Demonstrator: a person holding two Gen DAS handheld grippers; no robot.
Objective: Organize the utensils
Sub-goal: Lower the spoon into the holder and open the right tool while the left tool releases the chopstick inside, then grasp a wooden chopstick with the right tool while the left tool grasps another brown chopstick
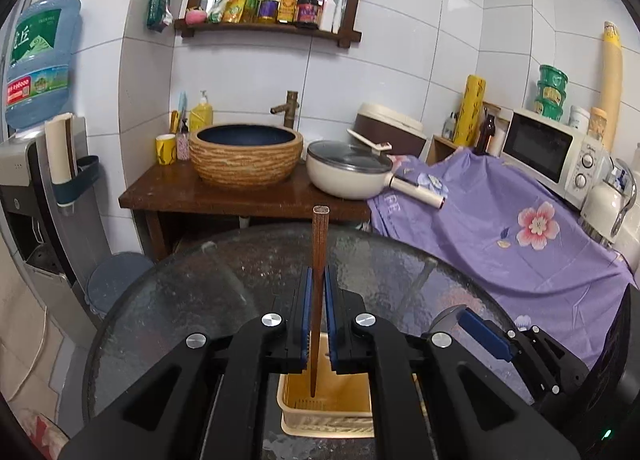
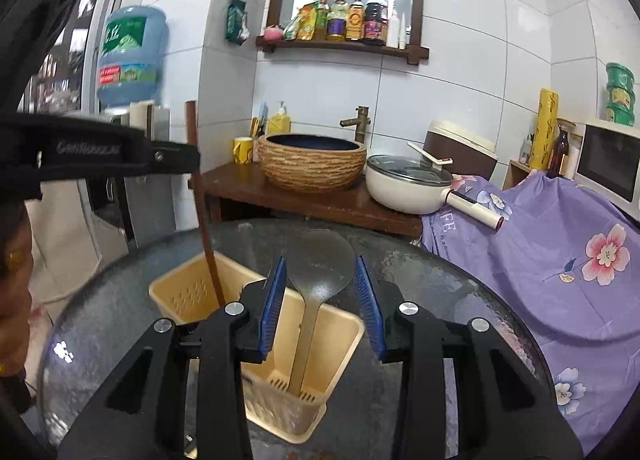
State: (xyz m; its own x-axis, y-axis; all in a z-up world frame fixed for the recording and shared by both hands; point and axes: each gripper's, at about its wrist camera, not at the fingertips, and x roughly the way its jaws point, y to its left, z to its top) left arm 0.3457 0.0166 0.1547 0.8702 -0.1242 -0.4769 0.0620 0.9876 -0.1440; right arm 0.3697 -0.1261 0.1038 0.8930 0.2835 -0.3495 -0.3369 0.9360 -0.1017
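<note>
our left gripper (image 1: 317, 300) is clamped on a brown chopstick (image 1: 319, 260), pinched between the blue pads with its thick end up and its thin tip pointing down into the near compartment of the yellow utensil caddy (image 1: 320, 416). from the right wrist view that same chopstick (image 2: 202, 196) runs down into the caddy's left section, so we judge it is being lowered in but is not yet let go.

our right gripper (image 2: 320, 300) has its jaws part way apart around a translucent grey rice spoon (image 2: 320, 260). the handle stands in the right-hand compartment of the caddy (image 2: 340, 324), bowl up, and we cannot tell whether the pads press on it; there seems to be a gap at each side, so we read it as released.

the caddy sits on a round glass table (image 2: 460, 280). no other loose utensils show on the glass. by our reckoning the job is nearly done: spoon in, chopstick about to drop, and what is left is opening the left jaws.
</note>
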